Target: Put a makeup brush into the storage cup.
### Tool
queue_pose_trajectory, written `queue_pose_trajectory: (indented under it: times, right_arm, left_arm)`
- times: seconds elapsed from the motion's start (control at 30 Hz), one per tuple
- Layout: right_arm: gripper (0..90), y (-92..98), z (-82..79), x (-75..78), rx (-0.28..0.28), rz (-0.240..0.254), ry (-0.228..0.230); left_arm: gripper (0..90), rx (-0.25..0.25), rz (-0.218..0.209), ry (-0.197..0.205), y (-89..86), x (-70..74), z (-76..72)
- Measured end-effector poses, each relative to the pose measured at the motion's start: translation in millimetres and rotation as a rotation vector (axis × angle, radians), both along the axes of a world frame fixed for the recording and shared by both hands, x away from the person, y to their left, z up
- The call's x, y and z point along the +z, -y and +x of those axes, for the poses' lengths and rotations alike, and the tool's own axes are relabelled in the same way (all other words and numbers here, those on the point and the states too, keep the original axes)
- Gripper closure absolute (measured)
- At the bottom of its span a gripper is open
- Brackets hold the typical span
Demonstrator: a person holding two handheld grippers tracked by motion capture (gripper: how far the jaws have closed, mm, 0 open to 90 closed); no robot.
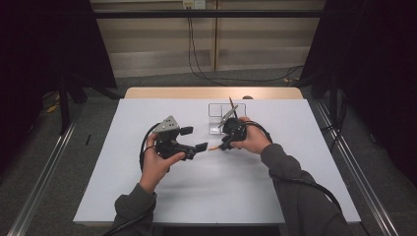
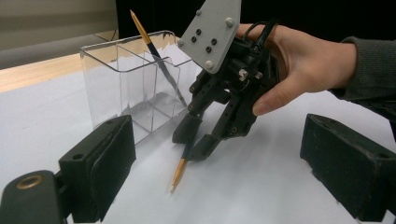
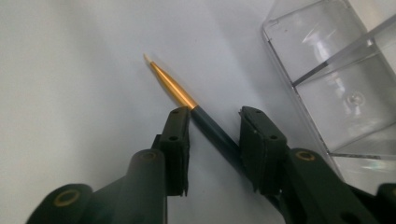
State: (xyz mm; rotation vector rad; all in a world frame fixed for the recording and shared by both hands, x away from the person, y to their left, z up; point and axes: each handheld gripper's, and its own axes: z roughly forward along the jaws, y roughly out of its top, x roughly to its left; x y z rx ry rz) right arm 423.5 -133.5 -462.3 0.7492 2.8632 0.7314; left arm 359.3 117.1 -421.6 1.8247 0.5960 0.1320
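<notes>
Two tongs meet mid-frame over the white tabletop point(image 1: 147, 196). Right tongs point(image 3: 215, 135) straddle a dark brush point(image 3: 212, 133) lying on it, jaws narrow, grip unclear. Left tongs point(image 2: 215, 158) gape wide, empty. Their view alone reveals another brush point(image 2: 156, 58) leaning in the clear organizer point(image 2: 116, 79).

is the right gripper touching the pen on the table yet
Cannot tell: in the right gripper view the pen lies between the right gripper's open jaws.
</notes>
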Motion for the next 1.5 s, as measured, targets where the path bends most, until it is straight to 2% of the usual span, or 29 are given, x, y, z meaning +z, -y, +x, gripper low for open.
queue_pose_trajectory:
  times: [0.2, 0.6, 0.8, 0.97, 1.33, 1.47, 1.5]
  right_arm:
    - [83.6, -2.2, -3.3, 3.3, -0.015, -0.042, -0.022]
    - [82.8, -5.0, -3.2, 5.5, -0.034, -0.078, -0.055]
    - [80.6, -5.3, -1.3, 5.4, -0.030, -0.082, -0.048]
    - [81.1, -9.4, -0.7, 6.9, -0.024, -0.120, -0.051]
    - [81.5, -13.8, 1.2, 7.9, -0.042, -0.155, -0.071]
    - [81.8, -10.9, 3.5, 6.7, -0.073, -0.122, -0.099]
    - [81.9, -10.8, 3.5, 6.6, -0.095, -0.111, -0.112]
  left_arm:
    - [10.2, -0.001, 0.000, 0.001, 0.4, 0.2, -0.5]
    - [10.2, 0.000, 0.002, 0.004, -1.2, 2.1, -1.1]
    - [10.2, 0.001, 0.002, -0.001, -0.9, 1.0, -0.6]
    - [10.2, 0.001, -0.003, 0.002, -0.6, 1.4, -0.3]
    - [10.2, 0.001, 0.000, 0.001, -0.2, 0.7, -0.4]
    - [10.2, -0.001, 0.003, 0.003, 0.1, 0.1, -0.3]
    - [10.2, -0.001, 0.003, 0.003, -0.2, 0.0, -0.2]
